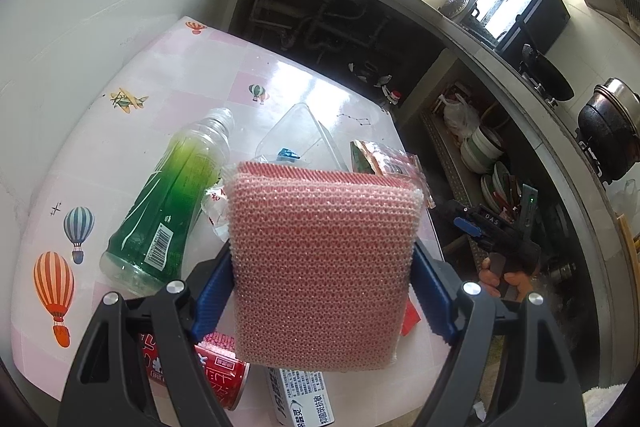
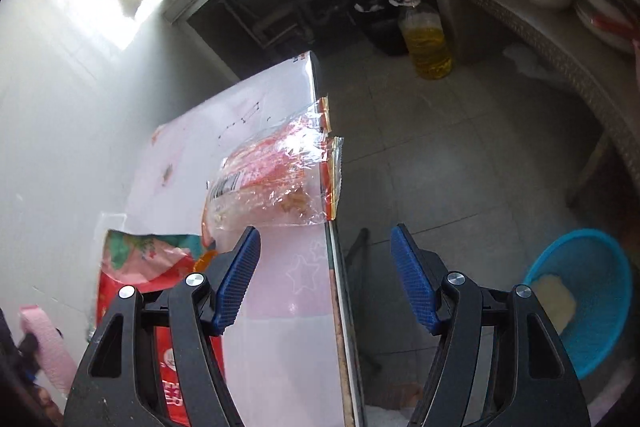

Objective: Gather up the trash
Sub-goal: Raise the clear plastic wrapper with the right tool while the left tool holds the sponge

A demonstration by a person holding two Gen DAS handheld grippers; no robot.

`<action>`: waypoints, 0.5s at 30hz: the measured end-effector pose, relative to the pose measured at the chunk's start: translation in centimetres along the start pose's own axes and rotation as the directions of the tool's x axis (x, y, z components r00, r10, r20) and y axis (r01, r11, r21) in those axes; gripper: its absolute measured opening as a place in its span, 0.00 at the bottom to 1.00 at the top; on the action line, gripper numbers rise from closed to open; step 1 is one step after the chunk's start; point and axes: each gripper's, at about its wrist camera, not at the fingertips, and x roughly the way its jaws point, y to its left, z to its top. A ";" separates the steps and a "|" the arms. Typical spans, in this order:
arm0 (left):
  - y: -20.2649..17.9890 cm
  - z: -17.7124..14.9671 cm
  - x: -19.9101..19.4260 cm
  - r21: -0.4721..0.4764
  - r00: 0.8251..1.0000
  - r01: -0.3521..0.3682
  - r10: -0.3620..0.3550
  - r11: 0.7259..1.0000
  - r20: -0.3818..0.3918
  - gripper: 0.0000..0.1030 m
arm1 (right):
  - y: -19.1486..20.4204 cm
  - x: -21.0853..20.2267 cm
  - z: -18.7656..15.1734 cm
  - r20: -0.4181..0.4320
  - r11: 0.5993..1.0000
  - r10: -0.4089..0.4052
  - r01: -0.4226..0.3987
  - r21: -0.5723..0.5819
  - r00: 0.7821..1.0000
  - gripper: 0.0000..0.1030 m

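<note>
My left gripper [image 1: 322, 263] is shut on a pink mesh scrubbing sponge [image 1: 320, 267] and holds it above the table [image 1: 168, 79]. Under it lie a green plastic bottle [image 1: 172, 199], a red can [image 1: 224, 379], a toothpaste box [image 1: 304, 403], a clear plastic tray [image 1: 296, 135] and snack wrappers [image 1: 384, 159]. My right gripper [image 2: 324, 275] is open and empty over the table's right edge [image 2: 336, 287]. A clear and red plastic wrapper [image 2: 276, 175] lies just ahead of it at the edge. A red snack bag [image 2: 148, 263] lies to its left. The sponge also shows at far left in the right wrist view [image 2: 44, 339].
A blue basket [image 2: 592, 311] with a yellowish lump inside stands on the floor at the right. An oil jug [image 2: 426, 39] stands by the dark cabinet. A counter with pots [image 1: 608, 127] and stacked bowls [image 1: 480, 151] runs along the right.
</note>
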 end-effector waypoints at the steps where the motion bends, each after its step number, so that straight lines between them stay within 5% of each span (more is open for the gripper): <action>1: -0.1 0.0 0.0 0.001 1.000 0.000 0.000 1.000 0.001 0.76 | -0.4 0.5 0.6 -0.015 0.999 0.029 -0.028 0.030 0.999 0.63; 8: -0.7 0.0 0.0 0.007 1.000 0.000 0.000 1.000 0.000 0.76 | -2.6 6.3 4.1 -0.120 0.964 0.164 -0.133 0.231 0.979 0.63; 13: -1.0 0.2 0.0 -0.004 1.000 0.007 -0.007 1.000 0.007 0.76 | -2.1 9.5 5.5 -0.187 0.948 0.219 -0.163 0.273 0.958 0.62; 15: -1.2 0.3 0.0 -0.003 1.000 0.003 -0.003 1.000 0.009 0.76 | -1.6 10.1 5.8 -0.204 0.954 0.208 -0.152 0.260 0.957 0.52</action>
